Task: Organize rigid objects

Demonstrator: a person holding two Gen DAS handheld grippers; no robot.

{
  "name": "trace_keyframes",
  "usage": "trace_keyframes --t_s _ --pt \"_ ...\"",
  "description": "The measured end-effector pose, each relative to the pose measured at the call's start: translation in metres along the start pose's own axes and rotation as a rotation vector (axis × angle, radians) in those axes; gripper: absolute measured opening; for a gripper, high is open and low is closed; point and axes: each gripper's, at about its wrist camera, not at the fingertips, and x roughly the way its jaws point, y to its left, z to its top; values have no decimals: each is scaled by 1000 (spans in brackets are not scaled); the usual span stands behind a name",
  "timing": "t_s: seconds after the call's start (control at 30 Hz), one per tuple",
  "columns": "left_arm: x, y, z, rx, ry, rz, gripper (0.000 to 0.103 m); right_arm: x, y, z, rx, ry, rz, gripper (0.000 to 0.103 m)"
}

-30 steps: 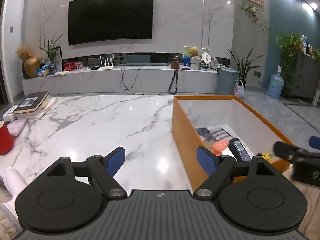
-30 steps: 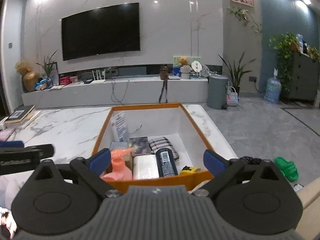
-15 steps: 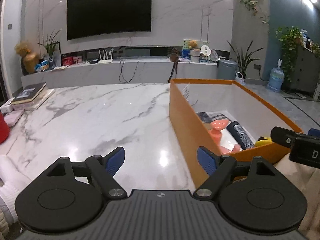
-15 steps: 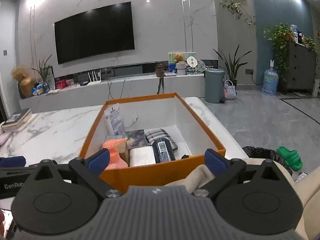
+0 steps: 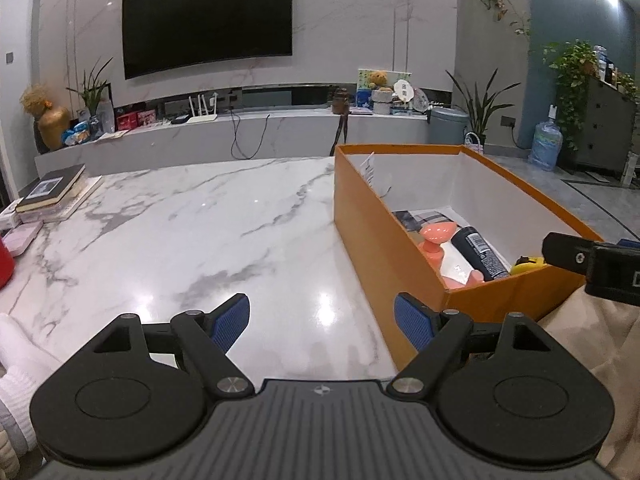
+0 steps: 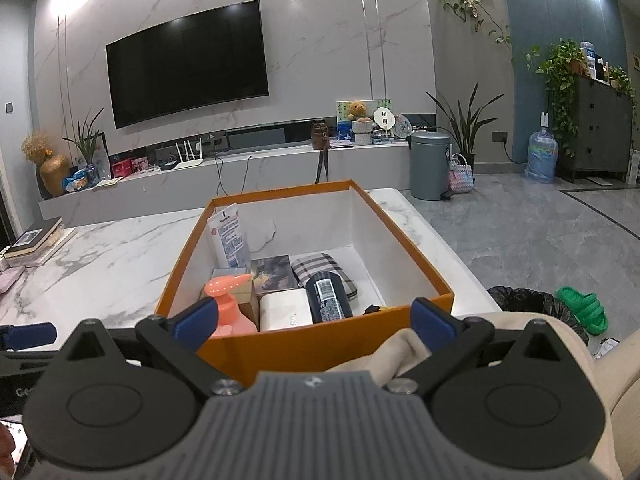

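Right wrist view: both tongs [image 6: 312, 318], left [image 5: 322, 322] too, have drawn back from the orange box [image 6: 320, 344], spread and empty, suggesting sorting is finished.

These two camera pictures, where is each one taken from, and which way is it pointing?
Left wrist: sits on the left gripper, facing across the marble table toward the TV wall; its open blue fingers and a white sleeve show.
Right wrist: sits on the right gripper, facing into the orange box; its open fingers show.
Shared: the orange box, the pink pump bottle, the television.
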Motion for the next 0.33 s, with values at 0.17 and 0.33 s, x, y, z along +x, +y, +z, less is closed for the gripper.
trace_keyframes --t_s 0.17,0.33 --pt "0 0 1 6 -4 -7 96 -1 0 0 1 0 0 100" --pt "0 -1 2 9 -2 -15 96 -1 -1 0 0 1 0 100"
